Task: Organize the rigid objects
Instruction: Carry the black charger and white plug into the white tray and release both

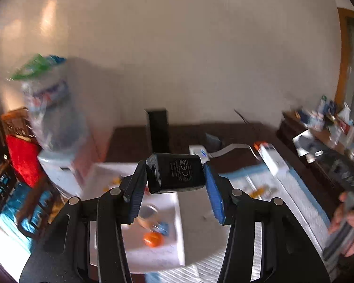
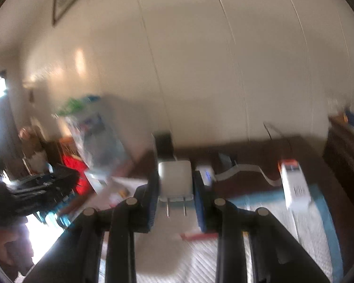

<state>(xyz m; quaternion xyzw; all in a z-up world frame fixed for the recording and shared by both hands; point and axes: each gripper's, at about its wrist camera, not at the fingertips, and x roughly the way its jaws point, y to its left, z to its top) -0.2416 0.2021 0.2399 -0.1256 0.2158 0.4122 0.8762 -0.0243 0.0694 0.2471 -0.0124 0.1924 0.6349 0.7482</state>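
Note:
My left gripper [image 1: 175, 173] is shut on a black power adapter [image 1: 175, 172], lifted well above the table, with its label side facing the camera. My right gripper [image 2: 175, 184] is shut on a white plug adapter [image 2: 175, 180] whose two metal prongs point back toward the camera. Below the left gripper a white tray [image 1: 177, 243] holds an orange round piece [image 1: 154, 239], a blue piece and other small items, all blurred. The right hand and its gripper show at the right edge of the left wrist view.
A dark wooden table carries a white quilted mat with a blue border [image 2: 323, 212], a long white box [image 2: 293, 184], a black upright box [image 1: 157, 129] and a white device with a flat cable [image 2: 206, 175]. A water dispenser stands at left, a cluttered shelf at right.

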